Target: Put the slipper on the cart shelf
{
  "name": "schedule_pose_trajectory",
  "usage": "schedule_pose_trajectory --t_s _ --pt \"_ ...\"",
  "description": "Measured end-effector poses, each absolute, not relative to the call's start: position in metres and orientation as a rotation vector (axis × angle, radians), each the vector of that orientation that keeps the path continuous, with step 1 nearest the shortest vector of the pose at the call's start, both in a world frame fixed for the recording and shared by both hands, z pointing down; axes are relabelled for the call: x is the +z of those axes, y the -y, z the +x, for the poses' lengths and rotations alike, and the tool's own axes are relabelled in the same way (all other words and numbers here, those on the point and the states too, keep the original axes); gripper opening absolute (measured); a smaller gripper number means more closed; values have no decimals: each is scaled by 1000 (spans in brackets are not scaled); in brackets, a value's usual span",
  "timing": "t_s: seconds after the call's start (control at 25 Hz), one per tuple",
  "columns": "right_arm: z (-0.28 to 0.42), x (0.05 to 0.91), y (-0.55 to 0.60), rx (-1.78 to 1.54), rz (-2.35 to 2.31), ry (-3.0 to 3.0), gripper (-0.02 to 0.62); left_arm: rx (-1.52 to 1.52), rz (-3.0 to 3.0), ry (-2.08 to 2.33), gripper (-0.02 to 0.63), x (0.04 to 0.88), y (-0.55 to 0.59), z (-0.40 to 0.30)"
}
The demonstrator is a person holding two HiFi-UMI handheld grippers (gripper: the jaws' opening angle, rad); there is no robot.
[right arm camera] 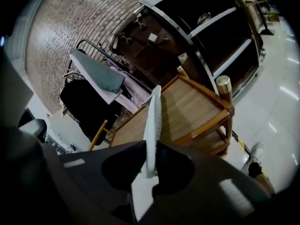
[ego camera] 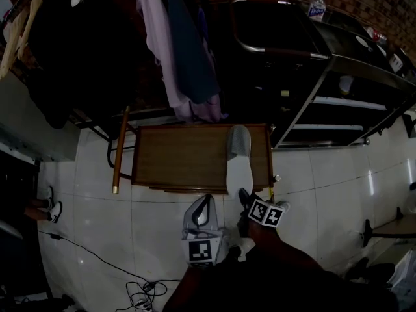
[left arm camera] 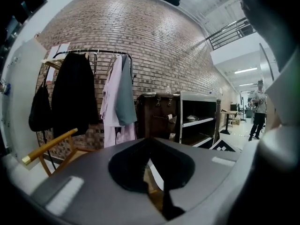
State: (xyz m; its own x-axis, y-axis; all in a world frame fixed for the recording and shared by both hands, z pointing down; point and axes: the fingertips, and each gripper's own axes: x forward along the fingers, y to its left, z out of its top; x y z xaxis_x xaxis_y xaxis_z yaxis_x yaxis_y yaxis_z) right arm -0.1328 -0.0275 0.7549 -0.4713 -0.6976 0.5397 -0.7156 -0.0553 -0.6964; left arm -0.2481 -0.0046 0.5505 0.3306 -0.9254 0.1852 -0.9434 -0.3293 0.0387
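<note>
Cart shelf (ego camera: 169, 156): 1 slipper (ego camera: 239, 164), R hand-held gripper (right arm camera: 149, 164) clamps it; L hand-held gripper (left arm camera: 150, 167) closed.

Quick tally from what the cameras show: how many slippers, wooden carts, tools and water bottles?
slipper: 1
wooden cart: 1
tools: 2 (left tool, right tool)
water bottle: 1
Total: 5

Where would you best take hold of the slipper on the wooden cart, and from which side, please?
Take the heel end of the slipper, coming from the near edge of the cart. The heel is flat and thin and juts past that edge, so jaws fit above and below it; the bulkier toe cap lies at the far end. The right hand-held gripper is clamped there.
</note>
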Motion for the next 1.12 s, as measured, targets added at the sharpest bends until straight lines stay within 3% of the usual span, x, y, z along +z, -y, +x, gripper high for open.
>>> schedule_pose_trajectory --t_s 1.12 --pt "-91 467 49 -187 1785 2478 44 74 2543 1812 15 480 34 -237"
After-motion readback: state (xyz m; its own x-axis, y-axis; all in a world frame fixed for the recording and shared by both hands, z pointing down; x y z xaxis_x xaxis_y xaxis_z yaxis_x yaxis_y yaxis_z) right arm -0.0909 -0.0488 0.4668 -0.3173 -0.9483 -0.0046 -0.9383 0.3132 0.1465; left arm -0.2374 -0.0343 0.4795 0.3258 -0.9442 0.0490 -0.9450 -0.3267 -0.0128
